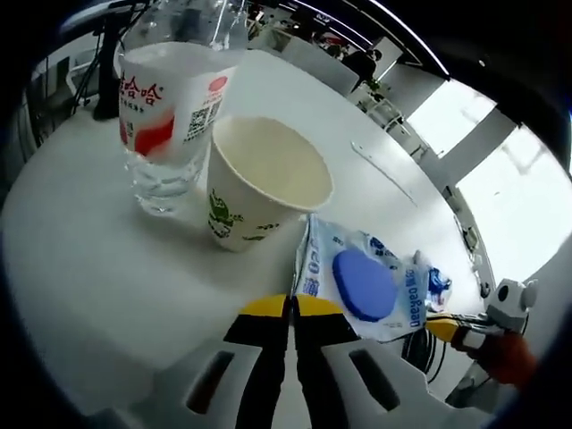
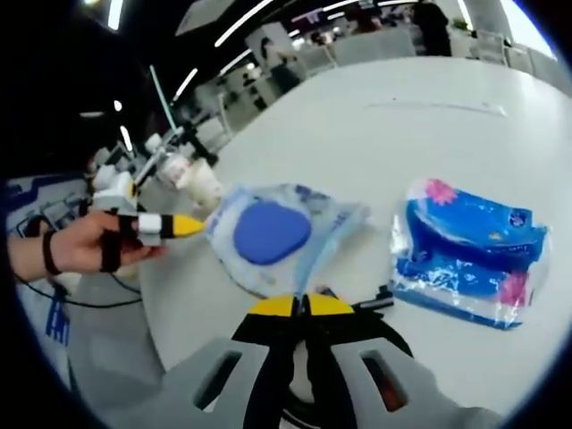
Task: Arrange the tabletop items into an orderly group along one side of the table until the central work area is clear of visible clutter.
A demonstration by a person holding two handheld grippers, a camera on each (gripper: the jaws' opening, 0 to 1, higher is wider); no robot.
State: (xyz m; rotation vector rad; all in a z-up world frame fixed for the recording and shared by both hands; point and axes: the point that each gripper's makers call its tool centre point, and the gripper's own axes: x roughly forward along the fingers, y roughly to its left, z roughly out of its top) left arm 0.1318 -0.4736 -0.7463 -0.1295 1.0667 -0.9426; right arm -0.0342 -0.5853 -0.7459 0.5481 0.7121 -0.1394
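Observation:
A clear wipes pack with a blue oval lid [image 1: 366,284] [image 2: 268,237] lies on the white table [image 1: 89,268] beside a paper cup [image 1: 264,179] and a water bottle [image 1: 170,107]. My left gripper [image 1: 290,306] is shut, its yellow tips pinching the pack's near corner. From the right comes my right gripper [image 1: 442,328], closed on the neighbouring corner. In the right gripper view its jaws [image 2: 299,307] meet on the pack's edge. There the left gripper [image 2: 183,224], held by a hand, touches the pack's far corner.
A blue tissue pack [image 2: 469,255] lies on the table [image 2: 402,116] to the right of the wipes. The cup [image 2: 204,188] and bottle [image 2: 174,165] stand near the table's edge. Chairs, desks and cables lie beyond the table.

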